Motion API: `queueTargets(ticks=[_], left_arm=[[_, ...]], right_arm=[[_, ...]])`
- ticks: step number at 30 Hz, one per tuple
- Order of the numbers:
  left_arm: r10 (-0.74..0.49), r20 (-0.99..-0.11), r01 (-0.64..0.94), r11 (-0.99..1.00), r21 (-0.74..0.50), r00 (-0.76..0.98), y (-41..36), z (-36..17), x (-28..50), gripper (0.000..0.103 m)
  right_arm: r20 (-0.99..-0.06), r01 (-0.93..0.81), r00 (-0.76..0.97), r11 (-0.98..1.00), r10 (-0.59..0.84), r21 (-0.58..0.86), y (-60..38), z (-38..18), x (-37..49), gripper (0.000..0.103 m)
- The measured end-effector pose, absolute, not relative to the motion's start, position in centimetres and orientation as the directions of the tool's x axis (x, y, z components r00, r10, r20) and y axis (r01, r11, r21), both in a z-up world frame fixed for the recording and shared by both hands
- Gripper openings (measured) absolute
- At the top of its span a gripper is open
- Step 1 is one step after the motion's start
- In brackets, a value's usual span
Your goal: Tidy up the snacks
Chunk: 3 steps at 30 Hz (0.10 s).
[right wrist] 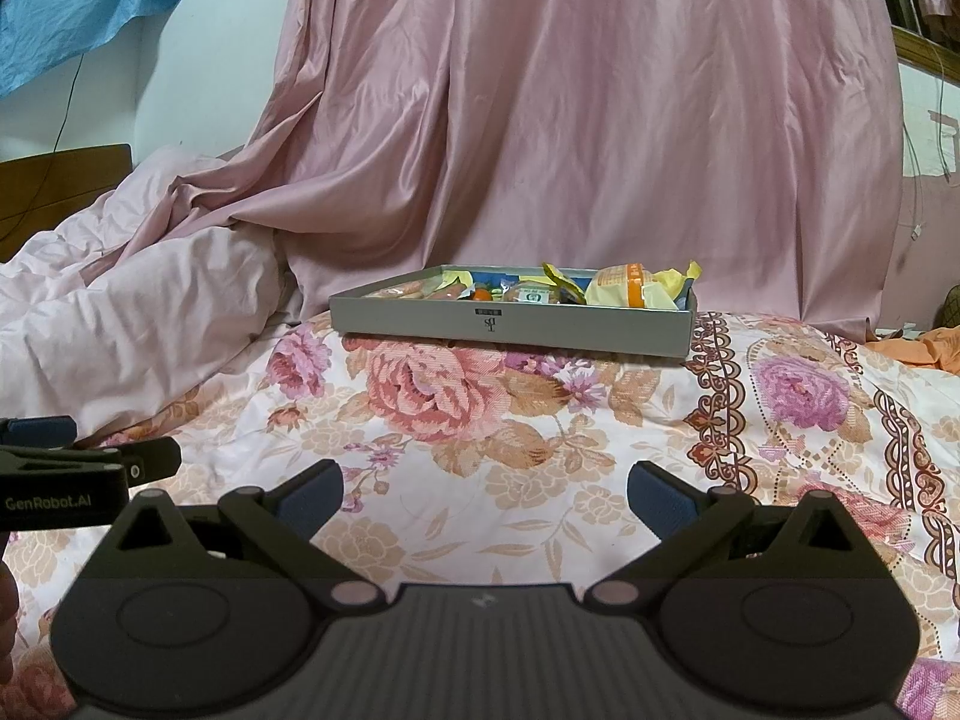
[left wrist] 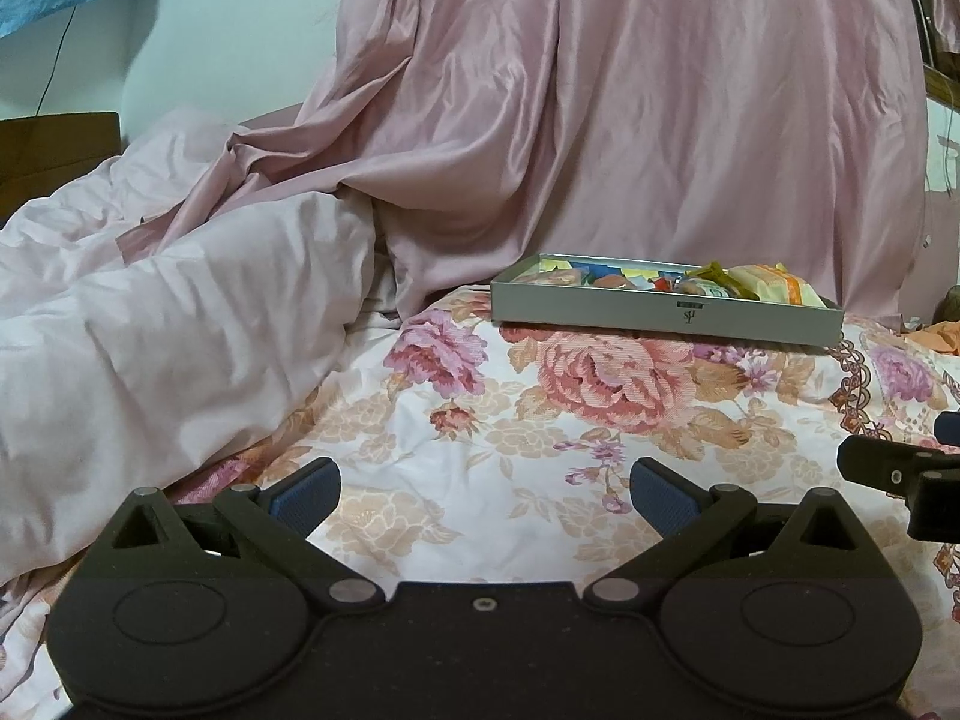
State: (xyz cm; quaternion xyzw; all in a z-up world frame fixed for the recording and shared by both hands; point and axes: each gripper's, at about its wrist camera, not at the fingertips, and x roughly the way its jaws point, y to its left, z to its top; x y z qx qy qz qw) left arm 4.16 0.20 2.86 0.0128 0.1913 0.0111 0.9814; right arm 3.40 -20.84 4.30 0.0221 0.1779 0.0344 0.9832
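Observation:
A shallow grey box (left wrist: 666, 312) (right wrist: 510, 324) sits on the floral bedsheet, well ahead of both grippers. It holds several wrapped snacks (left wrist: 606, 279) (right wrist: 516, 291), among them a yellow-and-orange packet (left wrist: 774, 288) (right wrist: 636, 288) at its right end. My left gripper (left wrist: 485, 495) is open and low over the sheet, with nothing between its fingers. My right gripper (right wrist: 485, 495) is open too and equally bare. Each gripper's side shows at the edge of the other's view.
A rumpled pale pink duvet (left wrist: 156, 324) (right wrist: 120, 312) lies to the left. A pink curtain (left wrist: 600, 90) (right wrist: 570, 90) hangs behind the box. Orange cloth (right wrist: 918, 348) lies at the far right. Floral sheet (right wrist: 510, 450) spreads between the grippers and the box.

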Motion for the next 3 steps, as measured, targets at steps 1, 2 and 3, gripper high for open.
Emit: queueTargets(ticks=[1, 2, 3], left_arm=[[0.026, -0.375, -0.017, 0.999, 0.029, 0.926, 0.2, 2.86, 4.17, 0.102], [0.026, -0.376, -0.017, 0.999, 0.029, 0.926, 0.26, 2.86, 4.18, 0.102], [0.026, -0.376, -0.017, 0.999, 0.028, 0.926, 0.21, 2.86, 4.16, 0.102]], right_arm=[[-0.348, -0.06, 0.934, 0.997, 0.075, 0.056, -20.86, 4.31, 3.42, 0.103], [-0.348, -0.06, 0.934, 0.997, 0.075, 0.056, -20.87, 4.31, 3.42, 0.103], [-0.348, -0.06, 0.934, 0.997, 0.076, 0.056, -20.86, 4.31, 3.43, 0.103]])
